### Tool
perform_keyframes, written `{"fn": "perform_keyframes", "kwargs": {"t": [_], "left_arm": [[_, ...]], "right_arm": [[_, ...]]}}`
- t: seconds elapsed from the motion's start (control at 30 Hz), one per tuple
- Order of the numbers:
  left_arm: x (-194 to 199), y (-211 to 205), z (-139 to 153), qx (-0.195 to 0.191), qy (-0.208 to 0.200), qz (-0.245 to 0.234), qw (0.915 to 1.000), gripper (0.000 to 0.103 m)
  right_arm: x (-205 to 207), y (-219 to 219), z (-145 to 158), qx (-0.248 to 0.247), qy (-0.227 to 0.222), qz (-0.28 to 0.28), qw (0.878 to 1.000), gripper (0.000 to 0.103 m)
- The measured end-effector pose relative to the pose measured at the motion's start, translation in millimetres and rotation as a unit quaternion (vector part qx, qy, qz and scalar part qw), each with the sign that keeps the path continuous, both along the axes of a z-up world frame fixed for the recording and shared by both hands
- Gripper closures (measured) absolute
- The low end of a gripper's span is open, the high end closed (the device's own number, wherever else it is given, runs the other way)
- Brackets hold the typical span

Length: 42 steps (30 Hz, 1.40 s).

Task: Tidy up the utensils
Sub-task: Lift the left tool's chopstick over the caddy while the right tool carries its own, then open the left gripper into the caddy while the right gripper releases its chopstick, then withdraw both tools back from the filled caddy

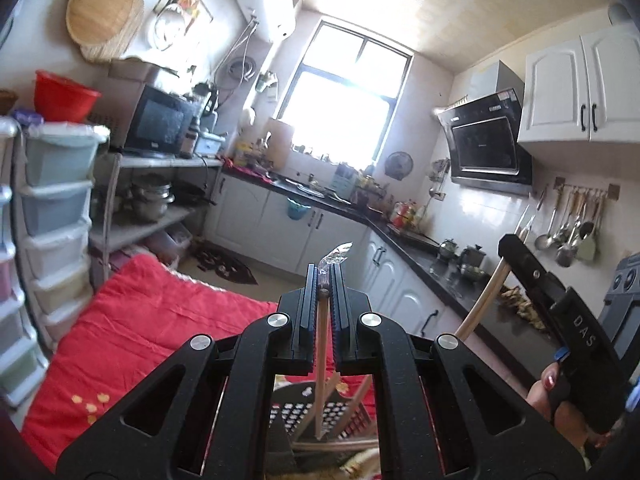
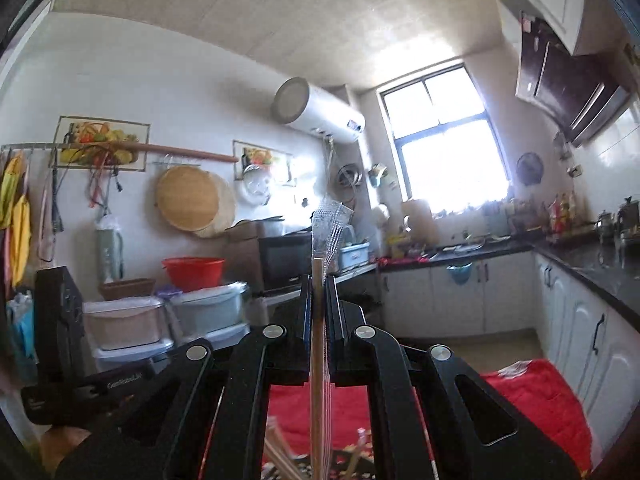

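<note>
Black jaws of the left gripper [image 1: 325, 280] clamp a plastic-wrapped pair of chopsticks [image 1: 320, 344] above a perforated utensil basket [image 1: 308, 416] on a red quilt [image 1: 132, 332]. Alongside, the right gripper [image 2: 319, 280] pinches another wrapped pair [image 2: 318, 340]. Both appear lifted mid-sort; next comes lowering each into the basket. Counter edge [image 1: 440, 280] stands near right; floor ahead lies open.

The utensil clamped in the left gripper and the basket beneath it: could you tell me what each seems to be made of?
The utensil in the left gripper looks like pale, matt wood or bamboo: a slim tan stick. Its top wears a clear, crinkly wrapper, likely plastic film, since it glints. The basket looks like dark moulded plastic, with a regular grid of holes in its wall.
</note>
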<state>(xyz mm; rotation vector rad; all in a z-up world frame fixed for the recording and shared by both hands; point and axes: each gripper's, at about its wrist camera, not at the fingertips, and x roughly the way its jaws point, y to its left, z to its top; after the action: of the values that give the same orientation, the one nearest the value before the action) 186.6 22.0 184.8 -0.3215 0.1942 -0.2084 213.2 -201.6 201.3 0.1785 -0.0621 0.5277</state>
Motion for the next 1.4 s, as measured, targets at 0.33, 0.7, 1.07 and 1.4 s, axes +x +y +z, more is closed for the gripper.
{"fn": "perform_keyframes", "kwargs": {"t": [0.33,0.7,1.07,1.4], "left_arm": [[18,-23,-31,0.04,0.01,0.01,0.9991,0.1],[29,-23,-68,0.049,0.043,0.004,0.9979,0.1],[31,-22,-85,0.045,0.065,-0.007,0.9968,0.098],[23,-21,-79,0.052,0.075,-0.012,0.9958,0.059]], "right_arm": [[21,3,-45,-0.018,0.002,-0.041,0.999,0.097],[41,18,-102,-0.048,0.051,-0.058,0.996,0.097],[45,21,-117,-0.06,0.095,-0.057,0.992,0.086],[32,9,-112,-0.061,0.12,-0.055,0.989,0.065]]}}
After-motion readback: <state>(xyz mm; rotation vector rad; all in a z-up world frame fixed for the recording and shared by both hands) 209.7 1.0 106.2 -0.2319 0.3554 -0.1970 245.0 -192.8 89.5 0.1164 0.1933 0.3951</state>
